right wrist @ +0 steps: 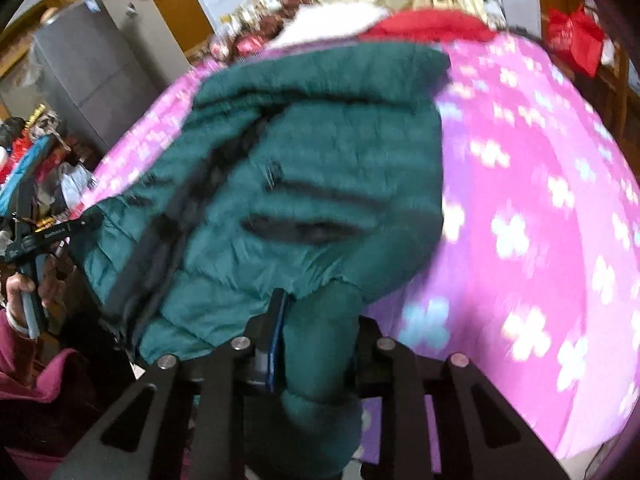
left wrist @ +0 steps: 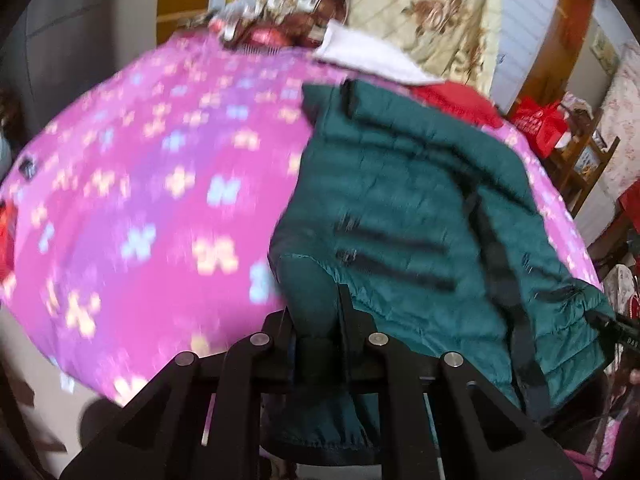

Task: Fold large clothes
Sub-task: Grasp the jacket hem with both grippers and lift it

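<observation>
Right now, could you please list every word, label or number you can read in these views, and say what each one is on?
None can be read for certain.
Left gripper: pale lettering on its black body, too small and blurred to read.
Red bag: pale print, blurred.
Green puffer jacket: no legible label.

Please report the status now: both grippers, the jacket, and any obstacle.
Left gripper shut on green puffer jacket, near edge. Right gripper shut on same jacket, thick bunch between jaws. Jacket lies on pink flowered blanket. Nothing in the way.
</observation>
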